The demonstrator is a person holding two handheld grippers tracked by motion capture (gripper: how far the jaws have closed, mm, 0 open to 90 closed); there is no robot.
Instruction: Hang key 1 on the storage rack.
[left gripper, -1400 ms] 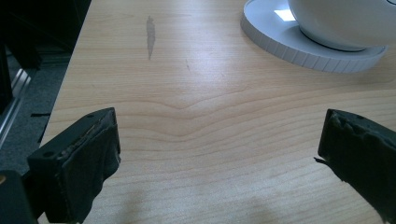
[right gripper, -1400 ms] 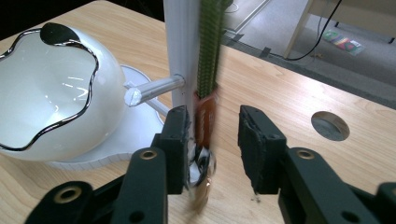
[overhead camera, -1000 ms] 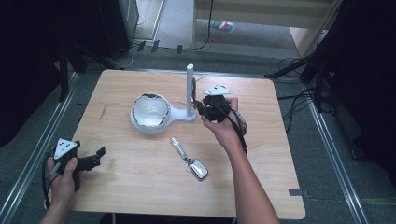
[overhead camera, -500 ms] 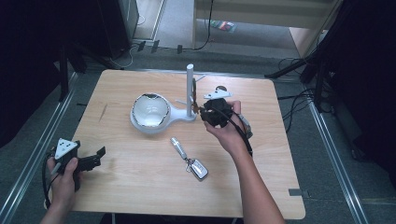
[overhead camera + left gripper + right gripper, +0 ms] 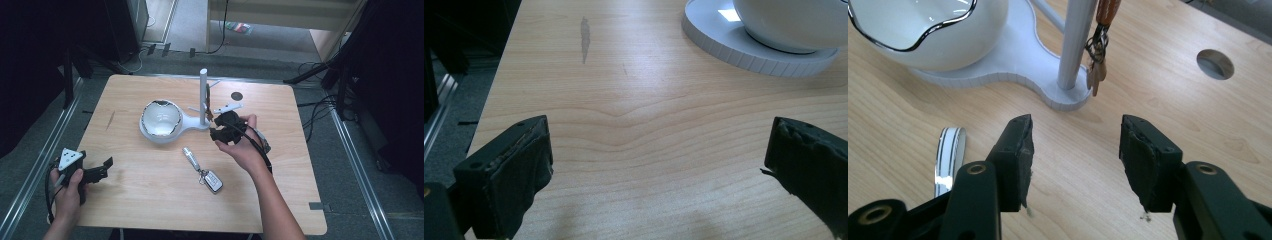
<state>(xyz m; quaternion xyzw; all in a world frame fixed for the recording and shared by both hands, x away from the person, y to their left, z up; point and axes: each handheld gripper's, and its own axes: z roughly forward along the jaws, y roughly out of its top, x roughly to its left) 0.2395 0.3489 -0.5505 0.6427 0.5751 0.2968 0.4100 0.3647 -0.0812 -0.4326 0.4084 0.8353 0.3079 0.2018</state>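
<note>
A white stand (image 5: 200, 122) holds a white bowl (image 5: 161, 120) beside an upright pole (image 5: 203, 95). From the pole hangs a small key bunch on a brown strap (image 5: 1098, 60). My right gripper (image 5: 213, 127) is just in front of the pole's foot; its jaws point at the foot and stand open and empty (image 5: 1075, 150). A car key fob (image 5: 212, 180) joined to a silver cylinder (image 5: 190, 158) lies flat on the table, nearer the person. My left gripper (image 5: 104, 169) hovers at the table's near left corner, open wide over bare wood (image 5: 656, 165).
The wooden table (image 5: 150, 200) has a round cable hole (image 5: 236, 96) behind the stand and a grey smear (image 5: 585, 35) at its left. Metal rails and dark floor flank both sides. The stand's ribbed base (image 5: 764, 52) lies ahead of the left gripper.
My right gripper has drawn back a little from the pole toward the near side. The left gripper and the key fob have not moved.
</note>
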